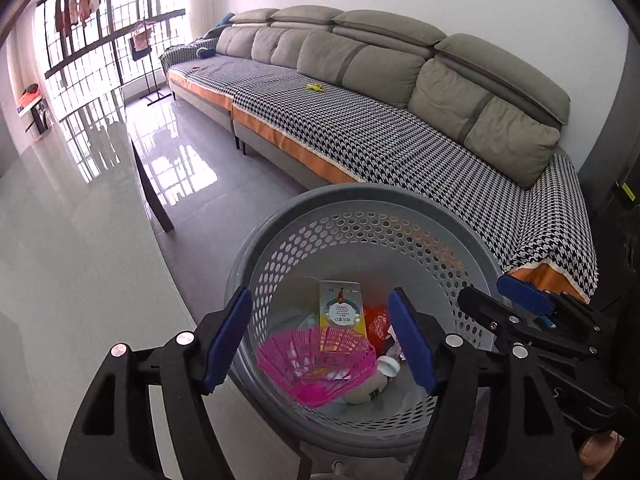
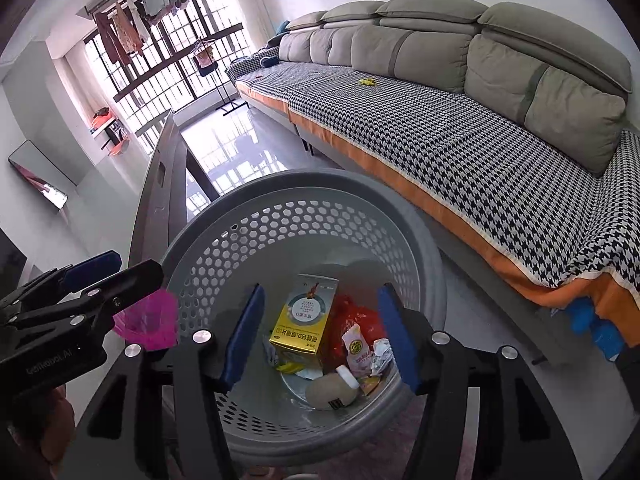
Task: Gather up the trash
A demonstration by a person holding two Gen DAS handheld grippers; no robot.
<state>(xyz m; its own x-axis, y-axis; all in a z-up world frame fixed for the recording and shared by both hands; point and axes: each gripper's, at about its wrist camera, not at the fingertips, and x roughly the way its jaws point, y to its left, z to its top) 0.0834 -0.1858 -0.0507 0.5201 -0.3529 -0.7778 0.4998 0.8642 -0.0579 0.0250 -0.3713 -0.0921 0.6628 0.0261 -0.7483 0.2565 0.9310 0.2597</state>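
- Grey sofa (image 1: 360,92) with a checked cover runs along the far wall; glossy floor tiles (image 1: 180,160) mirror the barred window, and a pale worktop (image 1: 60,260) sits to the left of a grey perforated bin (image 1: 360,240).
- Left tool (image 1: 320,344) hangs over the bin's near rim with its blue pads apart, gripping nothing; a pink fan-like plastic piece (image 1: 316,364) sits just below, between them, seemingly free and dropping in.
- Right tool (image 2: 320,336) is likewise spread over the bin mouth and holds nothing.
- Risk, as I judge it: the pink piece is wide and light, so it could hang on the rim or tip out beside the bin; pulling either tool back carelessly could knock the bin.
- Trash lies at the bin's bottom: a yellow box (image 2: 306,320), a red bag (image 2: 352,320), a small white bottle (image 2: 332,390), crumpled wrappers (image 2: 378,354).
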